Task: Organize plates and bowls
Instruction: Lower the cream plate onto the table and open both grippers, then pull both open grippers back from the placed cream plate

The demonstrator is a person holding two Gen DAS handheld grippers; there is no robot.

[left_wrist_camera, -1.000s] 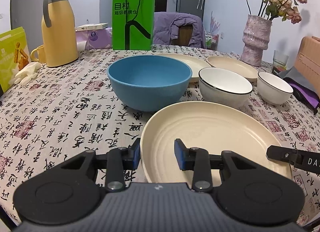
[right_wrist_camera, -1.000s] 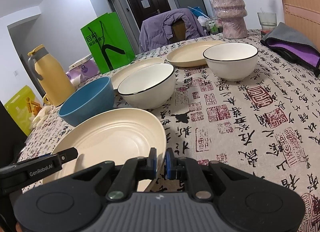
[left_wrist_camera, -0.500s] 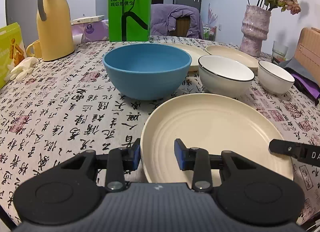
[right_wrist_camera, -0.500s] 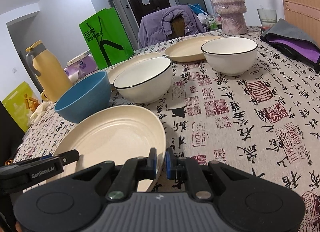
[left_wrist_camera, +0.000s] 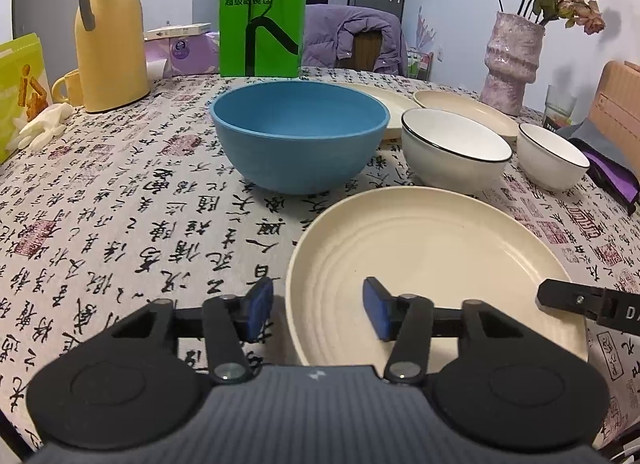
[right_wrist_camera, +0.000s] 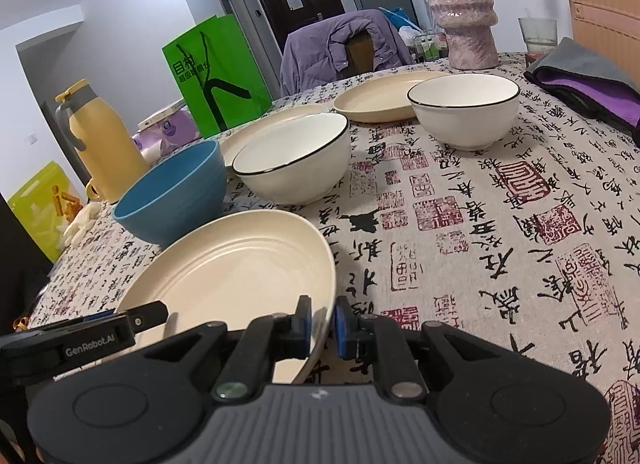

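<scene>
On the round table spread with a calligraphy-printed cloth (left_wrist_camera: 120,199), we have just let go of the near cream-coloured ribbed round plate (left_wrist_camera: 436,260). Our left gripper (left_wrist_camera: 318,314) has just been widening: half a second ago its blue pads pinched the plate's near-left rim, and now they stand spread, one outside the rim and one over the plate's inside, neither pressing. Our right gripper (right_wrist_camera: 322,324) has just been easing apart as well; the plate's right rim (right_wrist_camera: 324,316) sits between its pads, which stand slightly parted with gaps showing, so we read it as no longer clamped. The plate also looks flatter and lower against the cloth than a second ago. We judge this plate set down, the placing step nearly over, with both grippers next free to go for another dish.

The plate is shallow, matte, with concentric ridges and a raised lip, and is empty. It lies at the near edge of the table, just in front of the deep blue bowl (left_wrist_camera: 300,135) and the white black-rimmed bowl (left_wrist_camera: 456,147).
</scene>
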